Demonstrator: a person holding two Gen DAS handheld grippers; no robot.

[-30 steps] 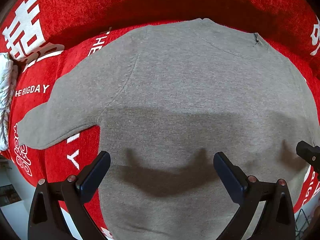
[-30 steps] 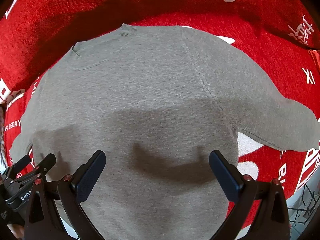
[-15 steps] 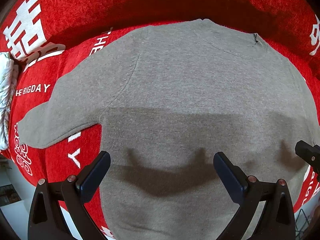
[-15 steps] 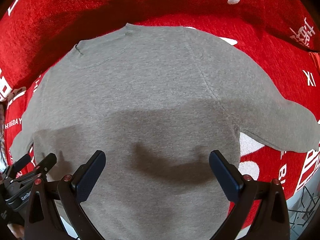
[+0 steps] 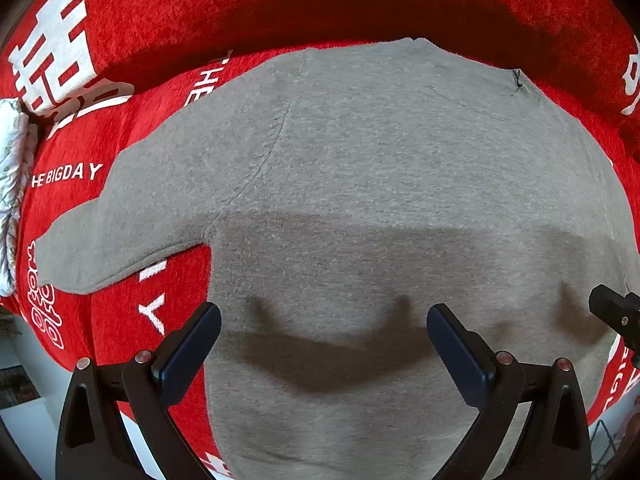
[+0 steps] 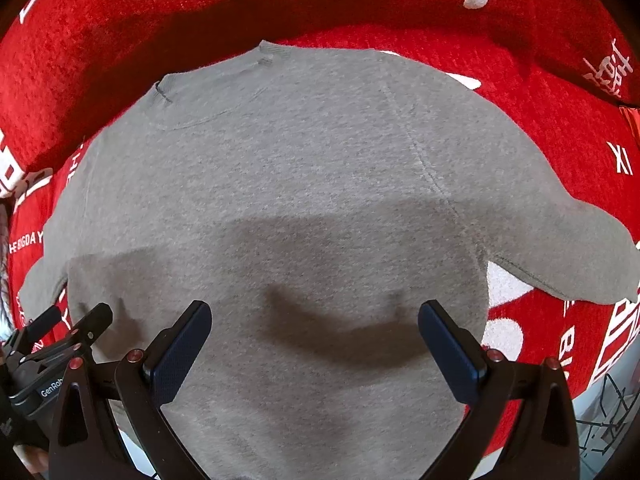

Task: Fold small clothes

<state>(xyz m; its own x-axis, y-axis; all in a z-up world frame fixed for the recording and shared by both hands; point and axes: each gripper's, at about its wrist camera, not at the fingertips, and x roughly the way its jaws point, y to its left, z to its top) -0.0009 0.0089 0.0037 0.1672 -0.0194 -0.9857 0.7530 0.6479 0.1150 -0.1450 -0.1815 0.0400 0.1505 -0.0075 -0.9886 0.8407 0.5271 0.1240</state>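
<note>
A small grey sweater (image 5: 380,184) lies flat on a red cover, collar (image 5: 472,76) at the far side, hem toward me. Its left sleeve (image 5: 104,248) reaches out to the left. In the right wrist view the same sweater (image 6: 304,184) shows its right sleeve (image 6: 576,252) spread to the right. My left gripper (image 5: 323,340) hovers open above the lower left part of the body, nothing between its fingers. Over the lower middle of the body, my right gripper (image 6: 314,338) is open and empty too. Each gripper shows at the edge of the other's view.
The red cover (image 5: 120,152) with white lettering wraps the seat and a raised back (image 5: 320,4) behind the collar. A white patterned cloth (image 5: 10,184) hangs at the far left. A wire rack (image 6: 604,420) and pale floor show at the lower right.
The right wrist view has shifted slightly, so the sweater sits a little lower and to the right in its frame. The left gripper has barely moved. Both stay open.
</note>
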